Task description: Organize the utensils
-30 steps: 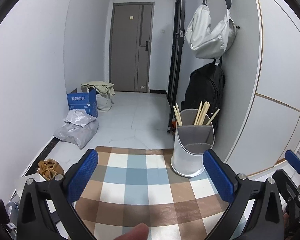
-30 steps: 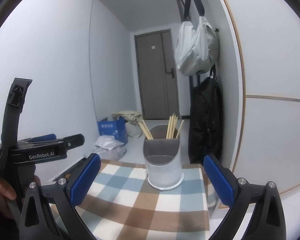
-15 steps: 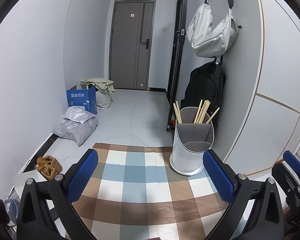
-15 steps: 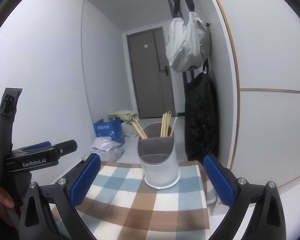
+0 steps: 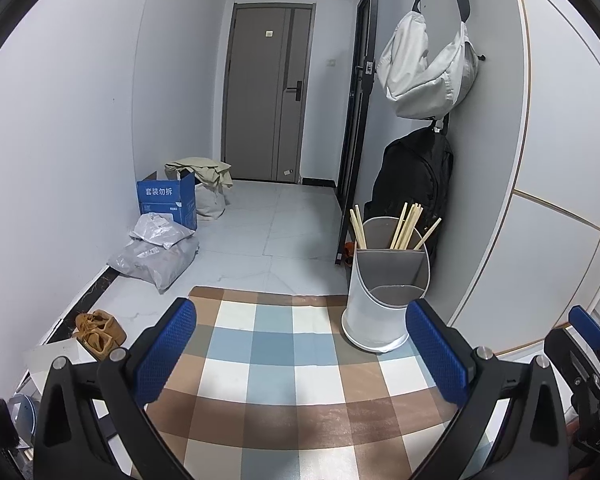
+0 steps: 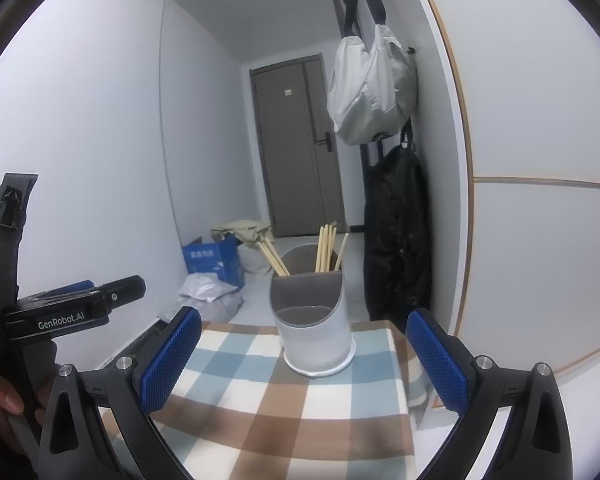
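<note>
A white and grey utensil holder (image 5: 384, 292) (image 6: 314, 320) stands upright near the far right corner of a checked cloth (image 5: 284, 364) (image 6: 284, 404). Several wooden chopsticks (image 5: 406, 226) (image 6: 326, 246) stick up from its rear compartment; the lower front compartment looks empty. My left gripper (image 5: 300, 354) is open above the cloth, the holder just beyond its right pad. My right gripper (image 6: 304, 360) is open with nothing between its pads, the holder seen between them farther off. In the right wrist view the left gripper's body (image 6: 60, 312) shows at the left, held by a hand (image 6: 0, 396).
A white bag (image 5: 428, 68) and a black backpack (image 5: 414, 188) hang on the right wall behind the holder. On the floor lie a blue box (image 5: 166, 200), grey parcels (image 5: 156, 248) and brown shoes (image 5: 98, 328). A grey door (image 5: 268, 92) closes the hallway.
Both views have shifted slightly: the left camera has drawn back and risen a little, and the right one has swung so the holder sits near centre. A fingertip at the bottom is gone.
</note>
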### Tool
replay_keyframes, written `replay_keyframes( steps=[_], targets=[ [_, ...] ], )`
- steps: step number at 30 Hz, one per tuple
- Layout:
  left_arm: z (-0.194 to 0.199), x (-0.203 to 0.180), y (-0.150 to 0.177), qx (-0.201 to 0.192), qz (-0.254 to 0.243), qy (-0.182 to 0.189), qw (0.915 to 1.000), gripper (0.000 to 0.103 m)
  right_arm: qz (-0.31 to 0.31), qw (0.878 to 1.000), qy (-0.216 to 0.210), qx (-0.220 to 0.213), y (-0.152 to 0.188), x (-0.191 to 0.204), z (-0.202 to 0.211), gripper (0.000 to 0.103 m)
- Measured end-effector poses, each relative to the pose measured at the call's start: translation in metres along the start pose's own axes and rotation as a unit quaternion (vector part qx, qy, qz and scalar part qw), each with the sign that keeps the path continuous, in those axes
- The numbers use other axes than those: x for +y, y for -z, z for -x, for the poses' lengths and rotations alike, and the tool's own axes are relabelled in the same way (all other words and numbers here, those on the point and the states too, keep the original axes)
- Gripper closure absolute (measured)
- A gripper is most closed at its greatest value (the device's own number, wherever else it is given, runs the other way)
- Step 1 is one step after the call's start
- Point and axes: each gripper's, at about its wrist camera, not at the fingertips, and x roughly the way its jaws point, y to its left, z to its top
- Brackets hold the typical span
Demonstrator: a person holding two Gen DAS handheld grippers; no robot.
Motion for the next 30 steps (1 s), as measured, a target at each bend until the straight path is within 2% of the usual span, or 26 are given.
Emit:
replay_keyframes(
  steps=[14, 30],
  targets=[
    [0.0030, -0.0033, 0.0017, -0.013, -0.012, -0.006, 0.9998, 0.001, 0.000, 1.000, 0.000, 0.001, 0.0001, 0.0007, -0.0007, 0.000],
    [0.0024, -0.0054, 0.0018, -0.010, -0.014, -0.006, 0.9998, 0.001, -0.002, 1.000, 0.002, 0.002, -0.0001, 0.0017, -0.0003, 0.000]
  ],
)
